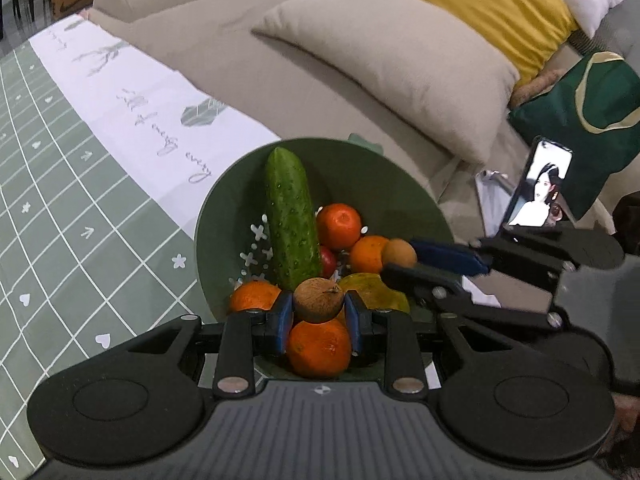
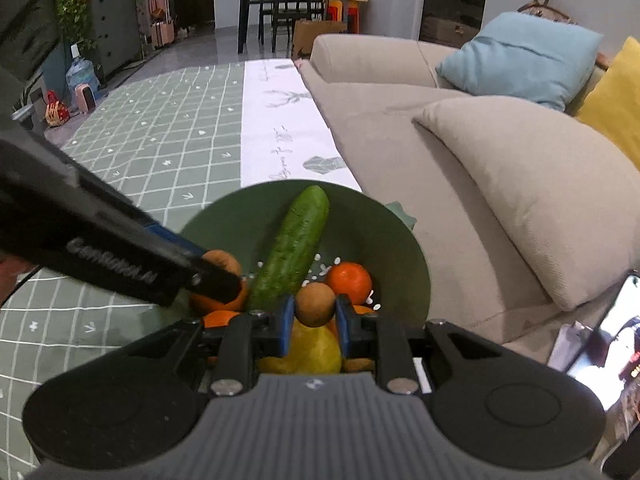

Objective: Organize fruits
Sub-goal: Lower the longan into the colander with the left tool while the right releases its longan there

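Observation:
A green bowl [image 1: 376, 184] [image 2: 372, 232] on the checked tablecloth holds a cucumber [image 1: 290, 220] [image 2: 292, 248], several oranges [image 1: 338, 226] [image 2: 348, 282] and a yellow fruit [image 2: 308, 350]. My left gripper [image 1: 319, 312] is shut on a small brown round fruit [image 1: 319, 298], held just above the near oranges. My right gripper [image 2: 315, 320] is shut on a second small brown fruit [image 2: 315, 304] over the yellow fruit. In the left wrist view the right gripper [image 1: 404, 258] reaches in from the right with its brown fruit [image 1: 399, 253]. In the right wrist view the left gripper [image 2: 216, 276] comes in from the left with its fruit [image 2: 222, 262].
A beige sofa [image 1: 360, 80] with grey, blue and yellow cushions runs along the table's far side. A phone [image 1: 538, 184] with a lit screen stands to the right of the bowl. The green checked tablecloth [image 1: 60, 208] with a white runner spreads to the left.

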Demonstrator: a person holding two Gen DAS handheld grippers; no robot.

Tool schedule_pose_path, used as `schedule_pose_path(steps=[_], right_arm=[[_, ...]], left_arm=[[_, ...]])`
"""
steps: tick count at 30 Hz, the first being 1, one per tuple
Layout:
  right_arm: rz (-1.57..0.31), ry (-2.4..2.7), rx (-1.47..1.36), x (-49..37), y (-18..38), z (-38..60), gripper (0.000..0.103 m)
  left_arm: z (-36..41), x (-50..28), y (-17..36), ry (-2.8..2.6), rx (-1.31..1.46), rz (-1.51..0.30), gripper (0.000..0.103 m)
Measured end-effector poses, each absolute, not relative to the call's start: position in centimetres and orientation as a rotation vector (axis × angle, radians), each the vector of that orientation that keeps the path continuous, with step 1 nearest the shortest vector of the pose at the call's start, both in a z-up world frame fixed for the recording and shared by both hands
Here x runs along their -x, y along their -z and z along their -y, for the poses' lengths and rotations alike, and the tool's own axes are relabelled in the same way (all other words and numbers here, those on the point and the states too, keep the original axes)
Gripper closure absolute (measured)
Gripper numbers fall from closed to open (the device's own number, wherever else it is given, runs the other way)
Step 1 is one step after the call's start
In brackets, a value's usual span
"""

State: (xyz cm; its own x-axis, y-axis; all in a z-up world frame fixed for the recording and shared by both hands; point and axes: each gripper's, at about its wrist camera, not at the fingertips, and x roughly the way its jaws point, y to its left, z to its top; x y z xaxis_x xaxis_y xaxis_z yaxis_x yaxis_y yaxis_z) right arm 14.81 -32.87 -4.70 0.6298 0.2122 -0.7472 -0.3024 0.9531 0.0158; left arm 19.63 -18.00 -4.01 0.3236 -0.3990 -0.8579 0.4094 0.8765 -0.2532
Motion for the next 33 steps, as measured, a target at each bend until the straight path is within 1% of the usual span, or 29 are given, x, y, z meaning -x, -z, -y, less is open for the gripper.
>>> schedule_pose_path(steps=[7,16,25,27,30,33], right_arm=[[-0.890,-0.322,0.099,-17.6,6.9,32.7,0.085],[-0.932,-0.321,0.094,-18.6,8.5,32.4,0.085],[-0.930,-0.312,0.069,-18.3,8.3,32.7,0.084],[-0.919,-0.307,0.065,-18.0,7.8,32.8,0.082],[-0.905,-0.288,0.079,-17.2,7.0,33.1,0.074],[-0.893,-0.262,0.133,-16.2,6.3,33.2,0.073]], left_arm=[[17.7,-20.5,4.9,0.521,0.000,-1.150,0.072],[18.1,-20.8,5.7,0.542,-0.009,-1.147,0.072],[17.9,-20.6,5.6,0.551,-0.011,-1.138,0.072],[18.0,-20.5,5.1,0.559,-0.009,-1.123,0.072],[18.4,-20.7,4.6,0.567,-0.002,-1.115,0.072],[19.3,-21.1,4.4,0.581,-0.006,-1.113,0.072]])
